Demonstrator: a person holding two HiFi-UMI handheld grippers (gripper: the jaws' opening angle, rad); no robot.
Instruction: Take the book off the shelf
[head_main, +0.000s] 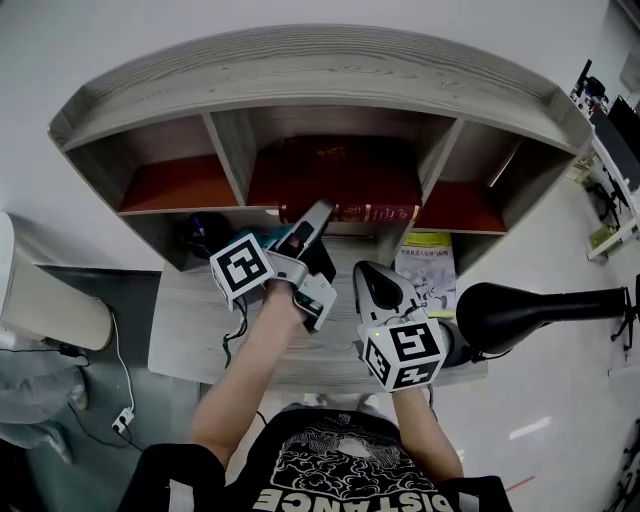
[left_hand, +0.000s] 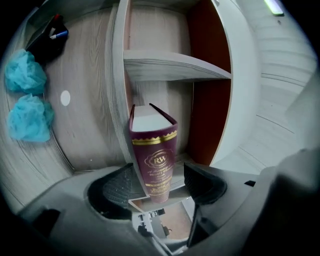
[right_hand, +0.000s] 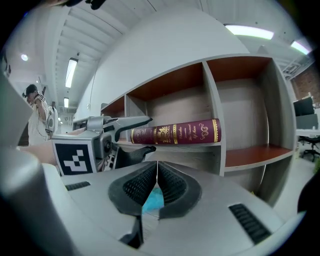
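1. One thick hardback book (right_hand: 175, 132) lies flat in the middle compartment of the shelf (head_main: 300, 70), spine facing out. We judge it stiff and fairly heavy, with a smooth cover that may slip.
2. We would take it across the covers at the spine's left end, seated deep on the pads.
3. Our left gripper (left_hand: 159, 181) has its jaws spread, with the book's end between them and not pinched. Our right gripper (right_hand: 157, 187) is pressed together and empty.
4. Gold "RW" marks the spine; the smaller lettering is unreadable.
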